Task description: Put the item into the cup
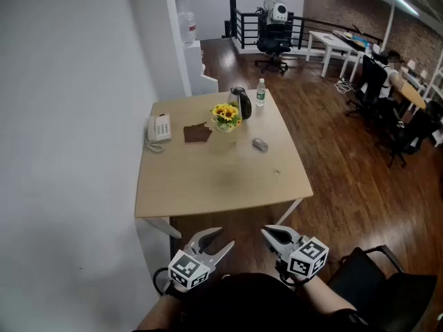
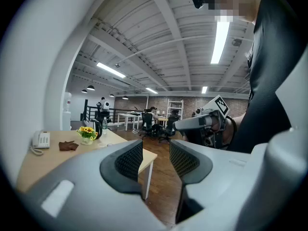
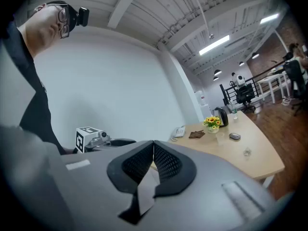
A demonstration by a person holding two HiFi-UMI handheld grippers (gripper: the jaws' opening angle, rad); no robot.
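A clear plastic cup [image 1: 239, 146] stands on the wooden table [image 1: 187, 185], in front of the flowers; it also shows in the right gripper view [image 3: 220, 134]. The item, a small pale object [image 1: 277, 173], lies near the table's right edge [image 3: 247, 152]. Both grippers hang below the table's front edge, well short of the cup and the item. My left gripper [image 1: 219, 240] is open, its pads apart with nothing between them [image 2: 156, 160]. My right gripper [image 1: 267, 233] is shut, its pads together and holding nothing [image 3: 153, 159].
On the table are a white phone [image 1: 158, 128], a brown cloth [image 1: 197, 133], a pot of yellow flowers [image 1: 226, 116], a dark kettle [image 1: 241, 101], a water bottle [image 1: 261, 92] and a grey mouse [image 1: 259, 144]. A white wall runs along the left. A black chair [image 1: 374, 275] stands at the lower right.
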